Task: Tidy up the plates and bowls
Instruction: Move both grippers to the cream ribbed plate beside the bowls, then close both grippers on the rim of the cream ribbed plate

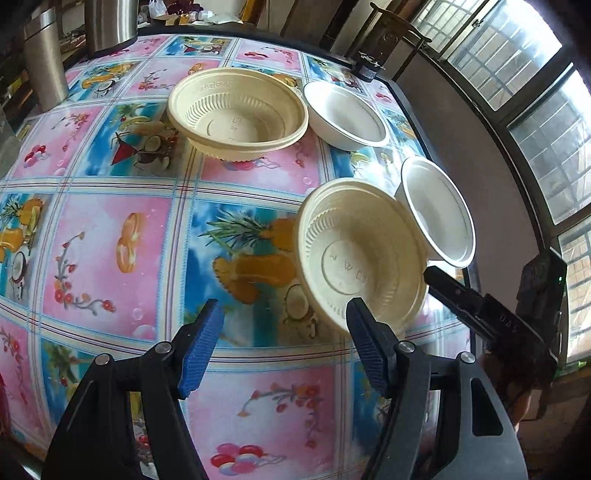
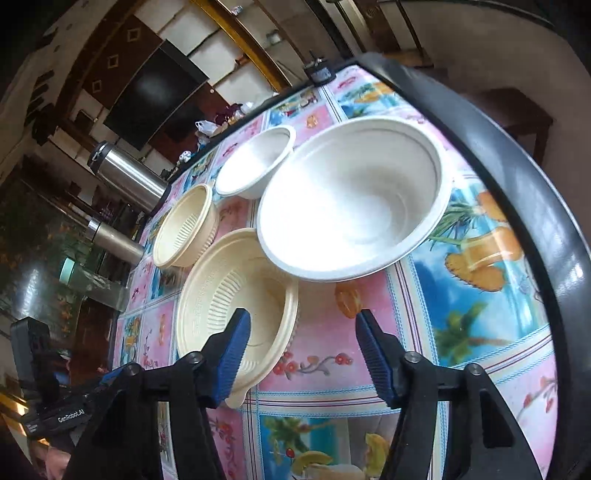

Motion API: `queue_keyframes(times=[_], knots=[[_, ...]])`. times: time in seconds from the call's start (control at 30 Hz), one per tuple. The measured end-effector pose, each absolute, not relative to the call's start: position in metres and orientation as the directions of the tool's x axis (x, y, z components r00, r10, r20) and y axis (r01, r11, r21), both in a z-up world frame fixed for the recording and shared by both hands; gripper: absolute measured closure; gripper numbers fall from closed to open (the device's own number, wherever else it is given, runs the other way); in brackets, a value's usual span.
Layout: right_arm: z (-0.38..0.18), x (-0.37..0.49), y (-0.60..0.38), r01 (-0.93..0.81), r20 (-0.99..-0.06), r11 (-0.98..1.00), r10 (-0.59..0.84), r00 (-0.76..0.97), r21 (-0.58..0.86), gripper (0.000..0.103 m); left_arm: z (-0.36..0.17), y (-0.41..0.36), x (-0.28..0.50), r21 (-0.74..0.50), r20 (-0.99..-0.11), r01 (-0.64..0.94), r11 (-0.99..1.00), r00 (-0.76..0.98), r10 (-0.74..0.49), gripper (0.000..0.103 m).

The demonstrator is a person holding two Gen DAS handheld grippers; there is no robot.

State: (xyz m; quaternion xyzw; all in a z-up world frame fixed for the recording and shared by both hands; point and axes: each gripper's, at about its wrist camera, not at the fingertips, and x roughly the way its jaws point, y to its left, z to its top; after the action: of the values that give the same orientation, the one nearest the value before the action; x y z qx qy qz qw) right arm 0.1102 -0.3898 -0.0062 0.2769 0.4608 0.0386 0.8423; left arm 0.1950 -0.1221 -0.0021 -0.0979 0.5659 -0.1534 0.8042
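Four disposable bowls sit on a desk [image 1: 110,236] covered in a glossy oilcloth [image 2: 461,295] of pink and blue squares printed with fruit, flowers and palm trees.

Nearest the left tool [image 1: 284,339] is a cream ribbed bowl [image 1: 358,254], round, with fluted inner walls and raised lettering on its flat base. The left tool's blue ridged pads stand apart with nothing between them, over bare cloth just beside this bowl. The right tool [image 2: 303,350] is also open and grips nothing; its left pad shows in front of the same cream bowl's inside.

Touching that bowl's rim is a smooth white bowl [image 1: 439,210], plain inside. Farther back sits a second cream ribbed bowl [image 1: 236,114], and beside it a second white bowl [image 1: 345,114]. That makes two cream and two white.

At the desk's far edge stand two steel flasks [image 1: 110,22] and a small dark object [image 1: 369,66]. Beyond are barred windows [image 1: 524,74], a dark screen [image 2: 155,92] on the wall and wooden furniture.
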Motion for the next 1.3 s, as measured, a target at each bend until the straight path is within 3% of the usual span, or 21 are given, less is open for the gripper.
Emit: queue_keyframes(times=[0.33, 0.7, 1.0, 1.13, 1.3], knots=[[-0.030, 0.113, -0.402, 0.149, -0.657, 0.737, 0.468, 0.591, 0.659, 0.062, -0.016, -0.125, 0.207, -0.425, -0.850, 0.041, 0.904, 0.326, -0.414, 0.035], [-0.032, 0.118, -0.403, 0.160, -0.632, 0.706, 0.480, 0.608, 0.690, 0.059, -0.013, -0.138, 0.201, -0.474, -0.806, 0.084, 0.877, 0.359, -0.470, 0.036], [-0.038, 0.120, -0.403, 0.164, -0.629, 0.693, 0.495, 0.600, 0.702, 0.059, -0.022, -0.140, 0.204, -0.489, -0.800, 0.073, 0.869, 0.360, -0.480, 0.056], [-0.039, 0.121, -0.402, 0.166, -0.625, 0.687, 0.498, 0.602, 0.707, 0.061, -0.024, -0.138, 0.204, -0.479, -0.801, 0.070, 0.875, 0.372, -0.469, 0.071], [-0.039, 0.121, -0.404, 0.172, -0.627, 0.689, 0.489, 0.606, 0.704, 0.067, -0.030, -0.140, 0.203, -0.476, -0.807, 0.072, 0.876, 0.360, -0.468, 0.072]])
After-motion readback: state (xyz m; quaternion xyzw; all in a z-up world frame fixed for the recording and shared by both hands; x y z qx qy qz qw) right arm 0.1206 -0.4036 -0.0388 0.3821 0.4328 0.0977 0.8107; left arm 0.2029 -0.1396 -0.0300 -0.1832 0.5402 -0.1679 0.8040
